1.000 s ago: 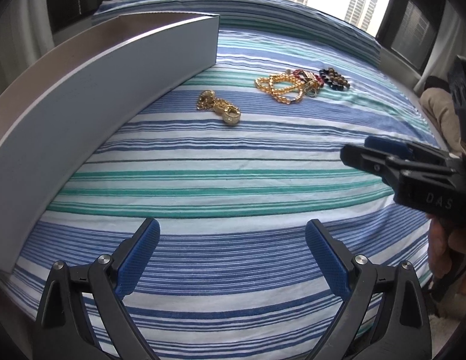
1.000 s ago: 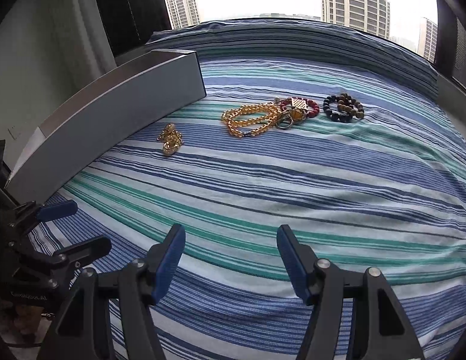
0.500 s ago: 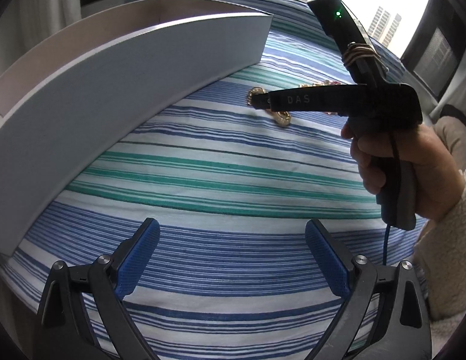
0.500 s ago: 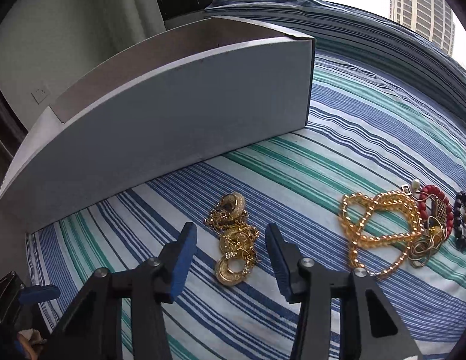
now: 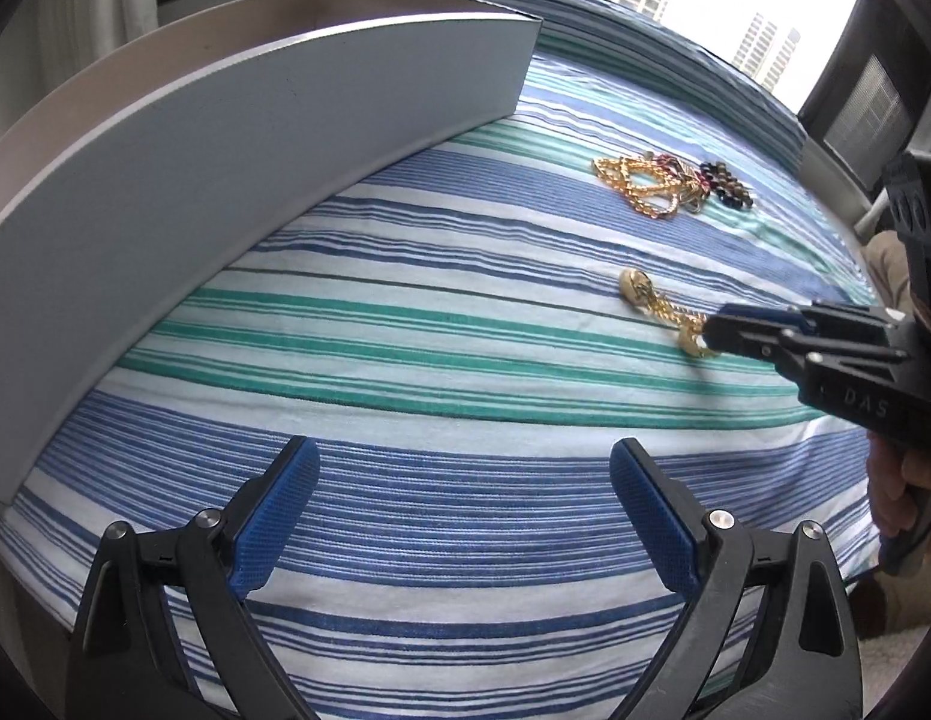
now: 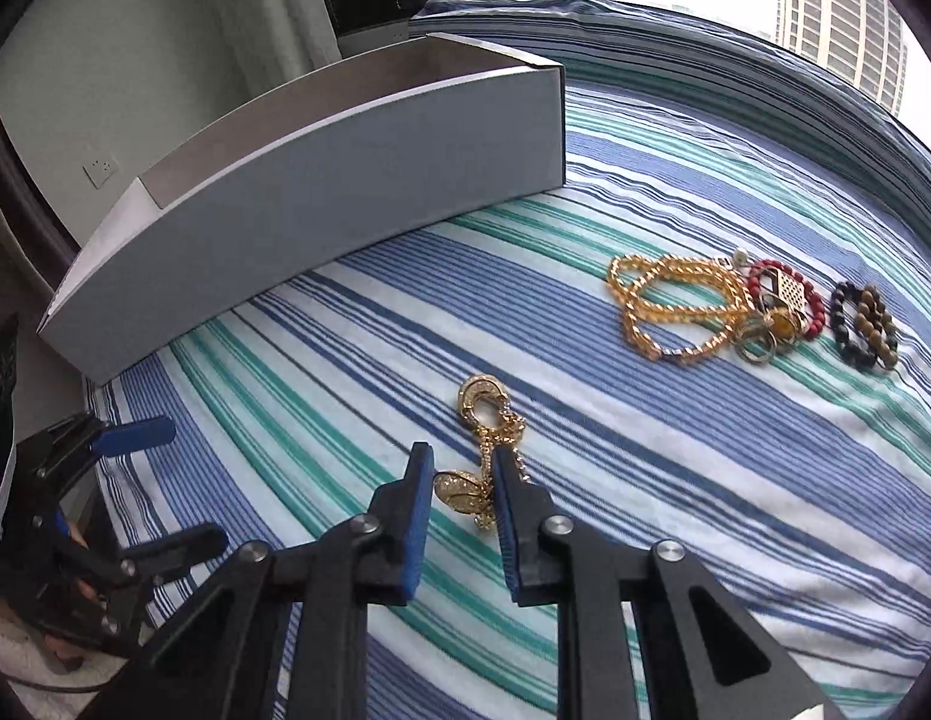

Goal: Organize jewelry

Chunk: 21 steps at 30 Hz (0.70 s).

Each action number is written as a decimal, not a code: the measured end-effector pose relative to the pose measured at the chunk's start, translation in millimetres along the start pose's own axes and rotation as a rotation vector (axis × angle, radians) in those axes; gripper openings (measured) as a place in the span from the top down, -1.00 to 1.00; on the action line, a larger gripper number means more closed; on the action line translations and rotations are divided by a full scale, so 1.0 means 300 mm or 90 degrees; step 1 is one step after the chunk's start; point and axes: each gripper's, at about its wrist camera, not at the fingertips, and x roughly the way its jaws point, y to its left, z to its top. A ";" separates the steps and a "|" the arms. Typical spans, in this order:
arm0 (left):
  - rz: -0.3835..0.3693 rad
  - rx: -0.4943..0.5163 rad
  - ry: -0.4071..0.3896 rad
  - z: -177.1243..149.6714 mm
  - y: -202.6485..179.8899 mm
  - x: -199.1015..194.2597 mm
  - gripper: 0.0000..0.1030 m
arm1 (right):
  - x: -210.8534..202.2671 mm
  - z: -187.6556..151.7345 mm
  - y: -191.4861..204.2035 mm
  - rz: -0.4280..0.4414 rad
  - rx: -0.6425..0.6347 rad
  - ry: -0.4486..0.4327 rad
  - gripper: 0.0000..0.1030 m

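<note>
A gold chain piece with two round pendants (image 6: 486, 435) lies on the striped bedspread (image 6: 705, 480); it also shows in the left wrist view (image 5: 657, 306). My right gripper (image 6: 462, 480) has its jaws narrowed around the near pendant, pads close on both sides, gripping or nearly so; it shows in the left wrist view (image 5: 714, 333). A heap of gold bead chains (image 6: 675, 306), a red bead bracelet (image 6: 786, 297) and a dark bead bracelet (image 6: 864, 324) lies farther right. My left gripper (image 5: 462, 516) is open and empty, low over the bed's near part.
A long open white box (image 6: 321, 180) stands on the bed at the left; it also shows in the left wrist view (image 5: 225, 180). The bed edge runs along the left. A window with towers lies beyond.
My right gripper moved in over the gold chain piece and its jaws narrowed around the near pendant. The left gripper stayed open, shifting slightly.
</note>
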 end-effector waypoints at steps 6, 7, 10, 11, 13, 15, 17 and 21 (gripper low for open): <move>0.005 0.020 -0.003 -0.005 -0.027 0.000 -0.90 | -0.080 -0.126 -0.097 -0.008 0.065 0.028 0.13; 0.005 0.019 -0.001 -0.004 -0.026 0.002 -0.90 | -0.090 -0.138 -0.109 -0.011 0.074 0.031 0.13; 0.003 0.017 0.006 -0.003 -0.029 0.014 -0.90 | -0.118 -0.163 -0.131 -0.024 0.083 0.037 0.13; 0.003 0.018 0.007 -0.003 -0.031 0.015 -0.90 | -0.120 -0.162 -0.137 -0.025 0.086 0.035 0.13; 0.003 0.023 0.007 -0.005 -0.038 0.016 -0.90 | -0.118 -0.146 -0.136 -0.018 0.084 0.025 0.13; 0.005 0.027 0.006 -0.006 -0.043 0.013 -0.90 | -0.103 -0.120 -0.114 -0.010 0.061 0.014 0.13; 0.005 0.027 0.003 -0.005 -0.043 0.008 -0.90 | -0.072 -0.085 -0.089 -0.009 0.033 0.004 0.13; 0.009 0.021 -0.002 -0.003 -0.029 -0.001 -0.90 | 0.007 -0.040 -0.055 -0.001 -0.024 0.011 0.14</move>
